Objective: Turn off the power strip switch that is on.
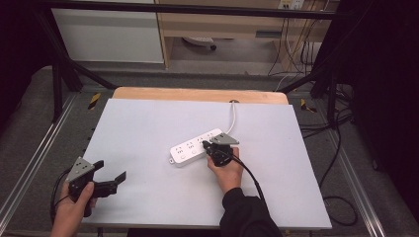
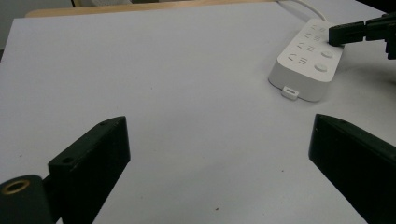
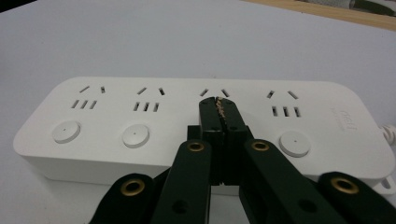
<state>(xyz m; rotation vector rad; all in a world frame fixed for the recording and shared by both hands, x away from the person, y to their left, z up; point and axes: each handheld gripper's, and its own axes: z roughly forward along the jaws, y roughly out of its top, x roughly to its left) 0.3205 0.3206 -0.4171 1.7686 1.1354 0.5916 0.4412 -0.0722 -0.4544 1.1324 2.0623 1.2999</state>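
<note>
At table centre: right gripper [image 3: 218, 105] jaws closed, empty, tips over power strip [image 1: 196, 147] third switch; press likely underway. Left gripper [image 1: 109, 177] at 8 o'clock, wide open, idle.

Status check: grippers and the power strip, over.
Right gripper shut, tips over the power strip, third socket group. Left gripper open, apart at the table's near left. Nothing in the way.

A white table mat [image 1: 148, 128] covers the wooden table [image 1: 197, 94]; beyond the table stand a white cabinet [image 1: 108, 34] and hanging cables [image 1: 296, 49].
</note>
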